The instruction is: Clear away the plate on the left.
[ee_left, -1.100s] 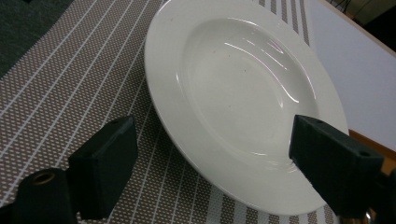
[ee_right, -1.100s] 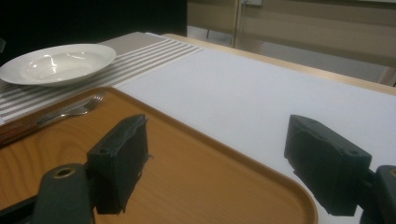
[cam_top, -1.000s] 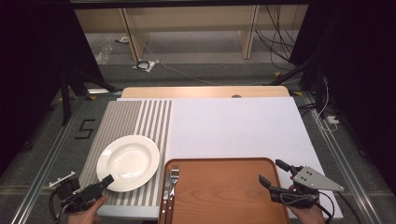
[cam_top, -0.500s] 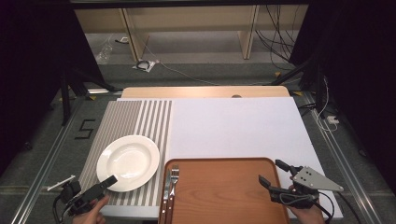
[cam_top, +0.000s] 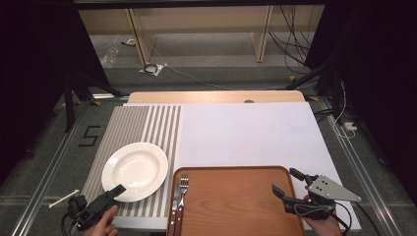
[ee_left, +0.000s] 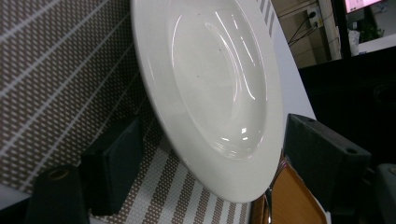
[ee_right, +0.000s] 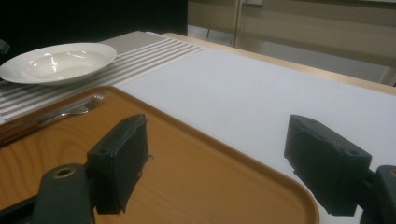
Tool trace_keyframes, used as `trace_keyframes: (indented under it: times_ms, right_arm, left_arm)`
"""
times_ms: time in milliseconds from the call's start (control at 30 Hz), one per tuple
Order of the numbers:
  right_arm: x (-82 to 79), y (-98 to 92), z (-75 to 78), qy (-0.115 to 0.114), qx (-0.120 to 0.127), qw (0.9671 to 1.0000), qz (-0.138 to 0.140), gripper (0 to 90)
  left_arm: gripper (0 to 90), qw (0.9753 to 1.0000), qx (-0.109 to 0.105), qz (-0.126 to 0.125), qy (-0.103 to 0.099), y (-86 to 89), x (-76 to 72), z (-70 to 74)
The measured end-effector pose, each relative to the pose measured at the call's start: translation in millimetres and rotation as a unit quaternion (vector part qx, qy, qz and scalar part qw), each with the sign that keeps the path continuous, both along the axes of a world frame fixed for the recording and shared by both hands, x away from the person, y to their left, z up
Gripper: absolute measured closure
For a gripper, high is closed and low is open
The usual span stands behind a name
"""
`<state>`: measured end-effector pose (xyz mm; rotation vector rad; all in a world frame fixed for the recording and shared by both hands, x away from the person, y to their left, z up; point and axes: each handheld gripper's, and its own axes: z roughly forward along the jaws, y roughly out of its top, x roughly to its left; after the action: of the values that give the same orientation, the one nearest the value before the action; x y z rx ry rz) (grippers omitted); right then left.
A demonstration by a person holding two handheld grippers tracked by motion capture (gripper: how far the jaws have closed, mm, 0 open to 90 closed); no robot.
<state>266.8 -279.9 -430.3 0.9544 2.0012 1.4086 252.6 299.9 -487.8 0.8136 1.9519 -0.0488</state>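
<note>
Wooden tray (cam_top: 236,201) holds a fork (cam_top: 183,191); white plate (cam_top: 135,169) lies empty.

1. One white plate (cam_top: 135,170), lying on the striped mat.
2. One striped mat (cam_top: 133,129), grey with pale lines.
3. One white sheet (cam_top: 246,132) covering the greater part of the table.
4. One brown wooden tray (cam_top: 236,206).
5. One fork (cam_top: 183,189), at the tray's left edge.
6. One knife (cam_top: 174,199), just beside the fork.
7. Two tongs: the left tongs (cam_top: 110,194) and the right tongs (cam_top: 287,183).
8. One small white stick (cam_top: 63,198) on the floor to the left of the table.
</note>
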Motion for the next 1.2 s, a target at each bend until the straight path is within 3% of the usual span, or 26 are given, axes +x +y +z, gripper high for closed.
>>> trace_keyframes:
  times_ms: [333,667,833,1200]
  right_arm:
    - [0.3,0.5,-0.4,-0.001,0.001,1.0,0.0,22.4]
    - [0.4,0.8,-0.3,0.0,0.002,1.0,-0.001,22.4]
    - [0.2,0.6,-0.2,0.002,0.001,1.0,-0.001,22.4]
    - [0.5,1.0,-0.3,0.001,0.001,1.0,0.0,22.4]
  left_arm:
    - [28.1,0.9984,-0.048,0.029,0.001,-6.8,-1.5,-9.5]
    - [36.6,0.9961,-0.063,0.062,0.005,-10.5,-0.6,-16.4]
    - [43.1,0.9935,-0.084,0.076,0.007,-12.5,0.0,-20.4]
    - [56.9,0.9899,-0.106,0.094,0.004,-17.6,3.3,-25.7]
